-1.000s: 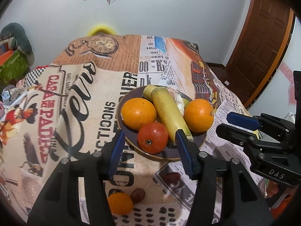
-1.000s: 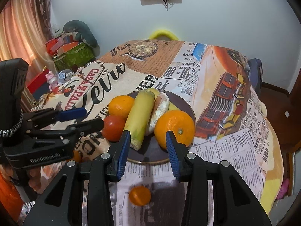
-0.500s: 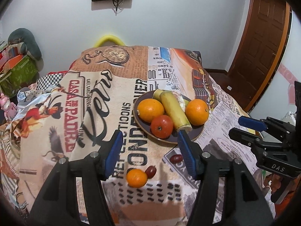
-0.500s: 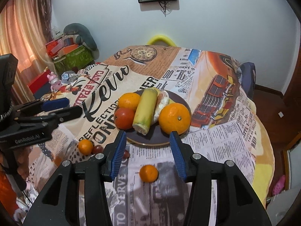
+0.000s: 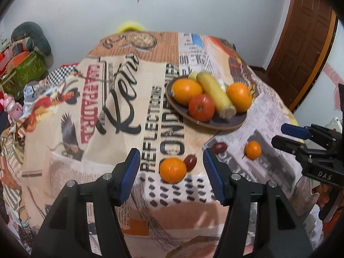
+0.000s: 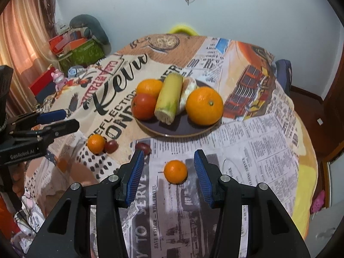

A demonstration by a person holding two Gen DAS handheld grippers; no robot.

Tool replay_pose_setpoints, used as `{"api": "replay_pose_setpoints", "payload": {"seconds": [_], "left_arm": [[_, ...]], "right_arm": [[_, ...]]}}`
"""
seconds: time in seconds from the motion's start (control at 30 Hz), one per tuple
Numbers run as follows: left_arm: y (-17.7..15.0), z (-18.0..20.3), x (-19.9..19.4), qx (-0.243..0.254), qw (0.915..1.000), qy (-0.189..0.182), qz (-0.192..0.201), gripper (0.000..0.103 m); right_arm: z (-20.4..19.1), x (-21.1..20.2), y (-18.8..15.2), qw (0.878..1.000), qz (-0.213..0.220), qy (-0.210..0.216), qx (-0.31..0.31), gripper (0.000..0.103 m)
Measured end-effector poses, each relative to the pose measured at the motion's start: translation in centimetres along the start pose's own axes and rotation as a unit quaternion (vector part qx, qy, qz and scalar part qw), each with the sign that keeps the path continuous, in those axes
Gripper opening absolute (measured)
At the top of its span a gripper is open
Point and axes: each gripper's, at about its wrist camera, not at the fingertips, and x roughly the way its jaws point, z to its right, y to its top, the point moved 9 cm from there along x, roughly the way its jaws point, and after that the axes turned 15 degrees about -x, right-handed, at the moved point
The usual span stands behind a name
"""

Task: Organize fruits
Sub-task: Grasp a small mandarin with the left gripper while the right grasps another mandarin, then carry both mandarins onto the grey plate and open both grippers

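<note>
1. Both hand-held grippers have been drawn back from the plate [image 6: 172,133]. A second ago the plate filled the near view between the jaws; now it is seen farther off, and the loose fruit on the near part of the bench [image 5: 71,99] has come into view.
2. The left hand-held gripper [image 5: 171,172] is held spread and empty, its jaws having opened a little further over the last second. A small orange [image 5: 173,170] is framed between its pads, untouched, with a dark red fruit [image 5: 191,160] just beside it on the right.
3. The right hand-held gripper [image 6: 168,175] has also been opened wider in that second and is empty. A second small orange [image 6: 175,171] lies between its pads, clear of both.
4. Another dark red fruit [image 6: 143,147] is seen on the cloth between the two small oranges, near the plate's near rim.
5. On the plate are kept two large oranges, a tomato [image 5: 201,107], a yellow-green stalk [image 6: 168,99] and a peeled piece behind it.
6. It is judged that gathering the loose fruit is the step being taken up, each gripper being lined up on one small orange; nothing has yet been grasped.
</note>
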Motion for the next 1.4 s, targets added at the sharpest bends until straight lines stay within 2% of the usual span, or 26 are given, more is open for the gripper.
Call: {"api": "replay_pose_setpoints", "payload": {"seconds": [0.2,0.4,0.57,0.7,0.77,0.83,1.07,1.4], "left_arm": [[-1.8,-0.9,2.8,-0.01,0.9994,0.005,-0.033,0.06],[-2.5,-1.1,4.5,-0.014,0.9988,0.001,-0.048,0.06],[-2.4,-1.1,5.6,-0.023,0.9981,-0.006,-0.056,0.048],[-2.6,-1.0,6.1,-0.031,0.9974,-0.018,-0.062,0.042],[-2.6,-0.9,6.0,-0.031,0.9973,-0.023,-0.063,0.038],[-2.6,-0.8,5.9,-0.028,0.9975,-0.022,-0.062,0.037],[-2.2,-0.5,5.1,-0.019,0.9984,-0.017,-0.051,0.037],[1.0,1.4,2.2,-0.008,0.9994,-0.034,-0.007,0.037]], "right_arm": [[-0.3,2.2,-1.6,1.0,-0.023,0.011,0.007,0.045],[-0.3,3.9,-2.8,0.999,-0.045,0.025,0.017,0.045],[-0.1,5.0,-3.4,0.998,-0.053,0.03,0.023,0.045],[-0.4,5.8,-3.8,0.997,-0.061,0.041,0.024,0.044],[-0.4,5.9,-3.8,0.997,-0.059,0.041,0.023,0.036],[-0.2,5.7,-3.8,0.998,-0.056,0.036,0.021,0.032],[-0.1,4.9,-3.3,0.998,-0.042,0.036,0.021,0.031],[1.0,2.9,-1.1,1.0,-0.007,0.019,0.021,0.031]]}}
